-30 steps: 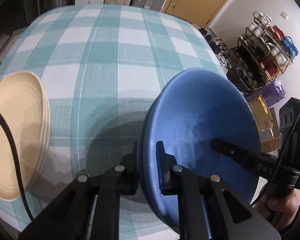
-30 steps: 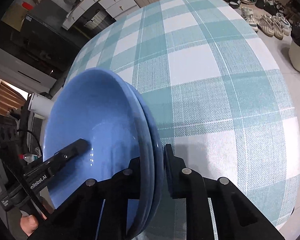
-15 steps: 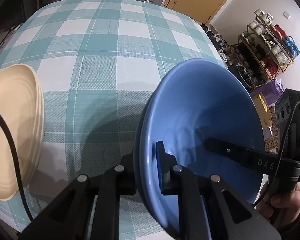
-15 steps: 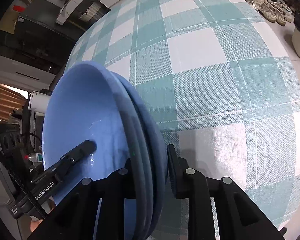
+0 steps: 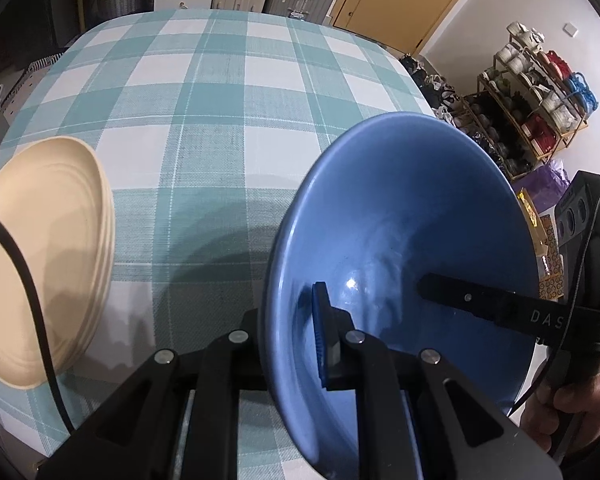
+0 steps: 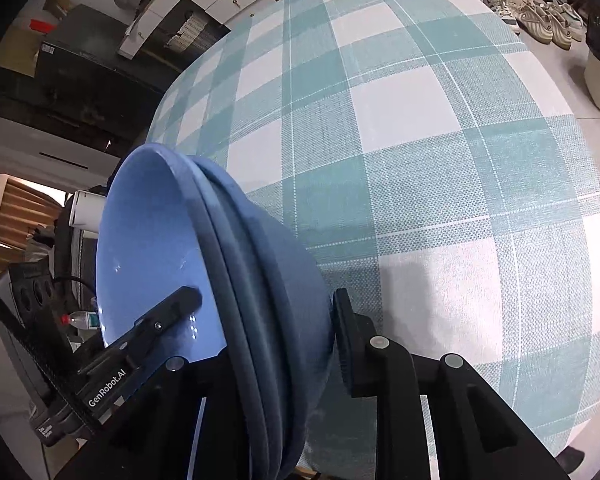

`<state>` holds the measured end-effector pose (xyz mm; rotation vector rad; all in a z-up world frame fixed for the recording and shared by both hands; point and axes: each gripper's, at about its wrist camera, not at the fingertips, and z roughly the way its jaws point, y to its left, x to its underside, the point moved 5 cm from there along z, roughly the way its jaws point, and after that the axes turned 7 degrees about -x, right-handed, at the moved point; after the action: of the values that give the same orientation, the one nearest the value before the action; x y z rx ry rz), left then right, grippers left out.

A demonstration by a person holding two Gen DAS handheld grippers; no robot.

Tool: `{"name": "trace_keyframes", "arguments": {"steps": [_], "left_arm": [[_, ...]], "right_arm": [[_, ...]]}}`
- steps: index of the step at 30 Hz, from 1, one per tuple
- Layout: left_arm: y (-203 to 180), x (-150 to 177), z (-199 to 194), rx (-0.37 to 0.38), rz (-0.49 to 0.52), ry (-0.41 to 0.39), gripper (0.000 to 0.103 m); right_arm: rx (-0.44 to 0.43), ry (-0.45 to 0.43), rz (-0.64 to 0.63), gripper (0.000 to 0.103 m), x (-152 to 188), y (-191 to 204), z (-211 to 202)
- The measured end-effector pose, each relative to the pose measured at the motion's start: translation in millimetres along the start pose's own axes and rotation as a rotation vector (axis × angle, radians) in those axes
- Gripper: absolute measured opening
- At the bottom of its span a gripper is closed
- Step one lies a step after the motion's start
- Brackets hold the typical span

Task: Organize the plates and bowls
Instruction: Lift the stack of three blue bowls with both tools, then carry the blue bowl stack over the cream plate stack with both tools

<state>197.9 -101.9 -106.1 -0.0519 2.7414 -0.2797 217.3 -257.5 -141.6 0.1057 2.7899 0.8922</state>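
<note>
Left-wrist view: we are clamping the left gripper tight on the near rim of the stacked blue bowls, while the right gripper is pinching the opposite rim, both carrying the nested stack tilted above the checked tablecloth. Farther left, the cream plates are already sitting stacked on the cloth, so we are judging that the next move calls for lowering the bowls level onto bare cloth beside them, then releasing both grips.
</note>
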Motion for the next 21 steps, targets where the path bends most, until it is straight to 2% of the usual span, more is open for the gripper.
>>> {"name": "trace_keyframes", "arguments": {"steps": [9, 21], "left_arm": [[22.1, -4.9, -20.2, -0.038, -0.020, 0.005, 0.012], [77.2, -25.5, -76.3, -0.082, -0.088, -0.062, 0.012]], "right_arm": [[-0.031, 0.032, 0.018, 0.020, -5.4, 23.5, 8.6], [-0.088, 0.040, -0.045, 0.019, -18.2, 103.5, 11.2]]}}
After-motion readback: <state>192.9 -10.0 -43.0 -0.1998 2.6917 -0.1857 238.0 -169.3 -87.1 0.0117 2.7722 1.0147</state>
